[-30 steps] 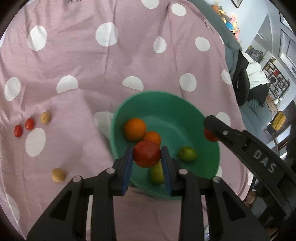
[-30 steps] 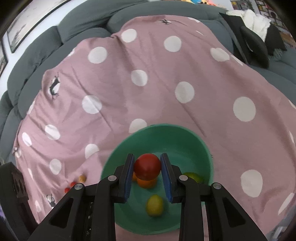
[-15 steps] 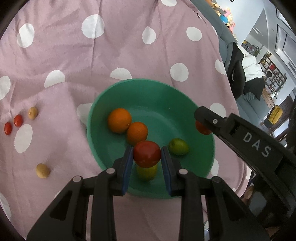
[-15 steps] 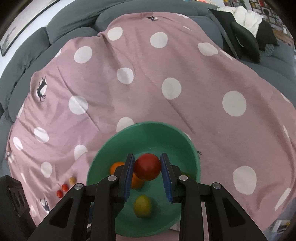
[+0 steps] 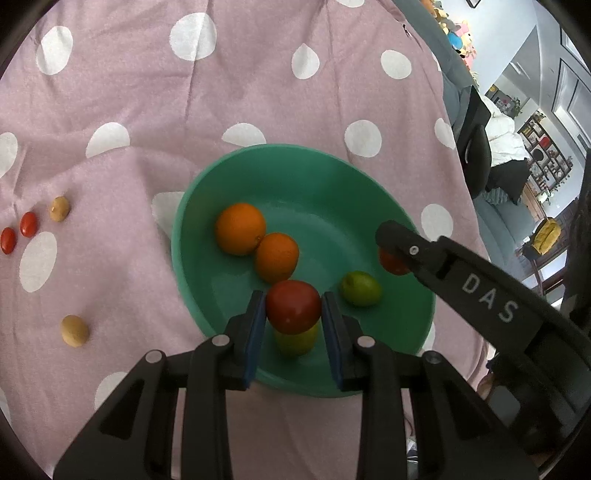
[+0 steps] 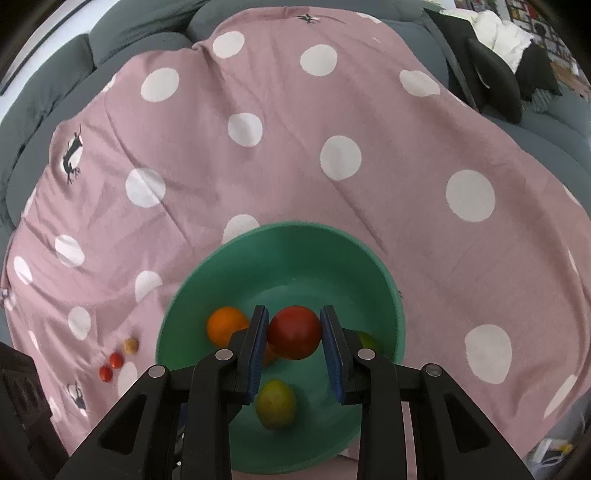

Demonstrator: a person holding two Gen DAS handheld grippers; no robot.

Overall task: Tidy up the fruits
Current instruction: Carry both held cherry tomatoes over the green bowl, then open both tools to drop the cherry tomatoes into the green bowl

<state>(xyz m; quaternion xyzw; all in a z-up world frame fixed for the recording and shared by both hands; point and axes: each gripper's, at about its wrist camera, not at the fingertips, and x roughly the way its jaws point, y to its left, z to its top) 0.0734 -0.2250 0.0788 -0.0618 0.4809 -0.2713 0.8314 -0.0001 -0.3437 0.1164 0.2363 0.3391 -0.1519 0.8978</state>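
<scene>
A green bowl [image 5: 332, 177] sits on a pink polka-dot cloth and holds two oranges [image 5: 240, 229], a green lime [image 5: 360, 288] and a yellow lemon [image 5: 295, 341]. My left gripper [image 5: 293, 308] is shut on a red tomato [image 5: 293, 305] above the bowl's near side. My right gripper [image 6: 294, 332] is shut on another red tomato [image 6: 294, 331] above the bowl [image 6: 295, 236]; it also shows in the left wrist view [image 5: 393, 262] over the bowl's right side. The lemon [image 6: 276, 404] and an orange [image 6: 226, 325] lie below it.
On the cloth left of the bowl lie two small red tomatoes [image 5: 18, 232] and two small tan fruits [image 5: 59, 208] [image 5: 74, 330]. They also show in the right wrist view [image 6: 110, 365]. A grey sofa [image 6: 110, 33] surrounds the cloth.
Both grippers moved in over the bowl with their tomatoes still held. The bowl now sits more centred and closer in both views.
</scene>
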